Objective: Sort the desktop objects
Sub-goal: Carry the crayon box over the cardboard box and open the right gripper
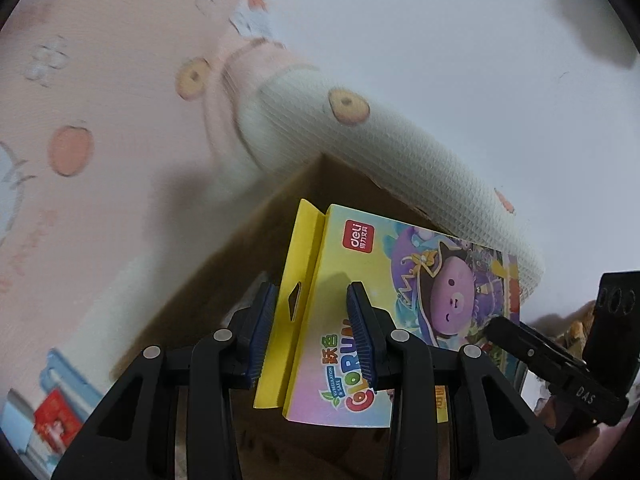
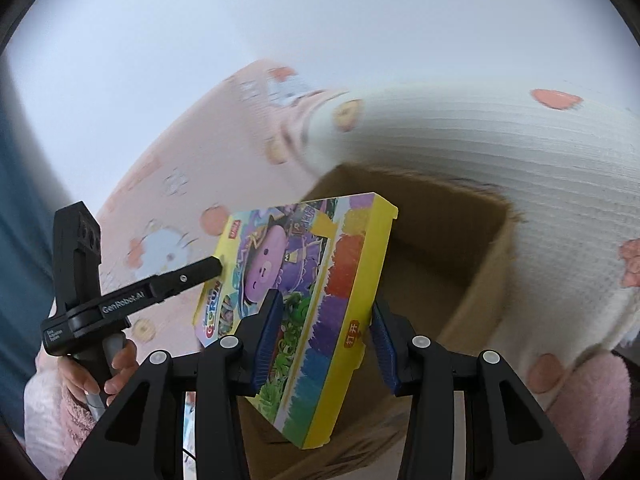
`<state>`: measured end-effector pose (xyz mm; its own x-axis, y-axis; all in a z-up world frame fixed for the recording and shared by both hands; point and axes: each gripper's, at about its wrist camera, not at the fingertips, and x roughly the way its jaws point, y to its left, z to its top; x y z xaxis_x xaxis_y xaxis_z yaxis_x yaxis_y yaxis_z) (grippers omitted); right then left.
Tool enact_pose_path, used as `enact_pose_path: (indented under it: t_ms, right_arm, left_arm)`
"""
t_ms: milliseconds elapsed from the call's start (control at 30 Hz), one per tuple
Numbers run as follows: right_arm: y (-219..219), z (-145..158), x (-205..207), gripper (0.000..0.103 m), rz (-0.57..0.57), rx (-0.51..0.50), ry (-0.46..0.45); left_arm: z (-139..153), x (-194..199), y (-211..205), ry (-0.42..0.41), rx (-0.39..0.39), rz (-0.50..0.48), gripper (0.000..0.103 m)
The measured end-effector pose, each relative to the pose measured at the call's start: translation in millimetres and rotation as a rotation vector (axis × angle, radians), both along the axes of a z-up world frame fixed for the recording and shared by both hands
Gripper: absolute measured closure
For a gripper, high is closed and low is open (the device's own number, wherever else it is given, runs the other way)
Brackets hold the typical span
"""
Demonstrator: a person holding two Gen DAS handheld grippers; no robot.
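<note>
crayon box (image 2: 316, 300) over the open cardboard carton (image 2: 480, 280) | left gripper (image 1: 312, 332) clamps its near-left hang-tab end, right gripper (image 2: 320, 344) its right end | light, stiff card — glossy, grip edges

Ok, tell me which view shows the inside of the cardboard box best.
The right wrist view: the cardboard box shows its open mouth and inner walls beyond the crayon box. The left wrist view shows only one corner.
</note>
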<state>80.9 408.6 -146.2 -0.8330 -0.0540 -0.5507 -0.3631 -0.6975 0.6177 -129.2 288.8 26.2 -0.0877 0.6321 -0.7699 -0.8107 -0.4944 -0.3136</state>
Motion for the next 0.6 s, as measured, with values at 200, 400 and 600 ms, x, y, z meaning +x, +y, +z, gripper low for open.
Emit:
enact_pose_path:
  t_ms: [200, 400, 600]
  right_arm:
    - [22.3, -15.2, -7.7, 0.062, -0.007, -0.002, -0.044]
    - [21.7, -19.1, -52.7, 0.075, 0.148, -0.02, -0.043]
    - [37.2, -9.1, -55.0, 0.075, 0.044, 0.172, -0.217]
  left_arm:
    - [-19.9, -16.5, 38.5, -0.043, -0.053, -0.019, 0.063]
    - [-16.5, 14.0, 90.1, -0.071, -0.056, -0.214, 0.096]
    - [-31.1, 34.7, 108.0, 0.065, -0.229, -0.246, 0.075]
